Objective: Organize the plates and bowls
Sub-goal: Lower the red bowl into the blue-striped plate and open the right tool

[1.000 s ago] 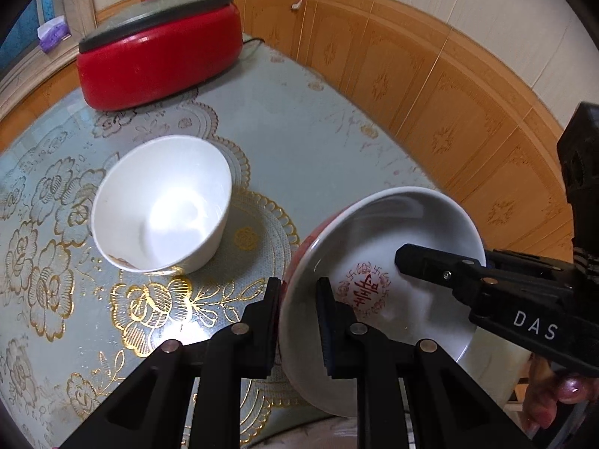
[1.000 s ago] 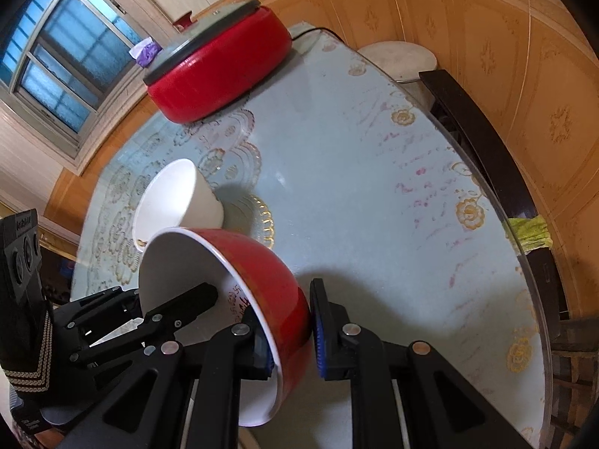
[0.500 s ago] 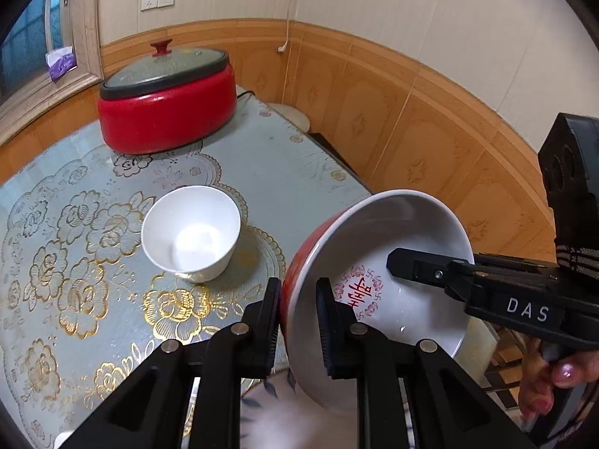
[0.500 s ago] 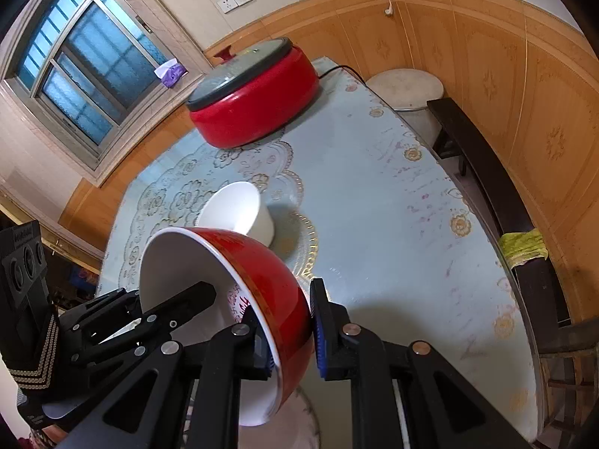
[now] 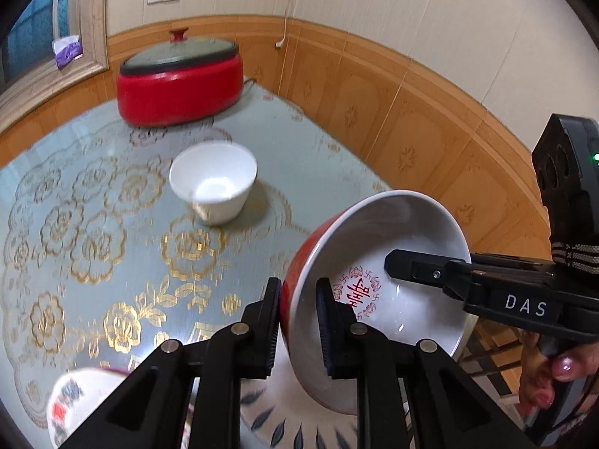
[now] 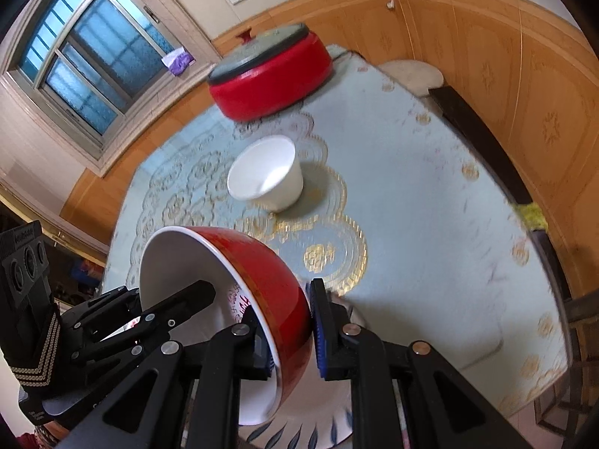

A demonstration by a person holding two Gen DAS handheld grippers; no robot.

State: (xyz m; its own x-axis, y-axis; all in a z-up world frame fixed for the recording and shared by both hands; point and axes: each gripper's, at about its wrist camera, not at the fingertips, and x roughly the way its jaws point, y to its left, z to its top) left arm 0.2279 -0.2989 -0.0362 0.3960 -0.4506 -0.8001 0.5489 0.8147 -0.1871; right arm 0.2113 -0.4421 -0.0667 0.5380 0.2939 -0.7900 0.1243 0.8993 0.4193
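Red outside and white inside, the bowl [image 5: 378, 273] hangs tilted above the near edge of the table [image 5: 112, 202], pinched at opposite sides of its rim by your left gripper [image 5: 297, 299] and your right gripper [image 6: 284, 321], each with one finger inside and one outside. A white bowl [image 5: 213, 179] sits upright farther back on the table, before a red lidded pot [image 5: 179, 78], while a leaf-patterned plate [image 6: 318, 411] lies directly below the raised bowl.

White letters "DAS" stand on the right gripper [image 5: 389, 265]; a red Chinese character marks the red bowl [image 5: 378, 262] inside.
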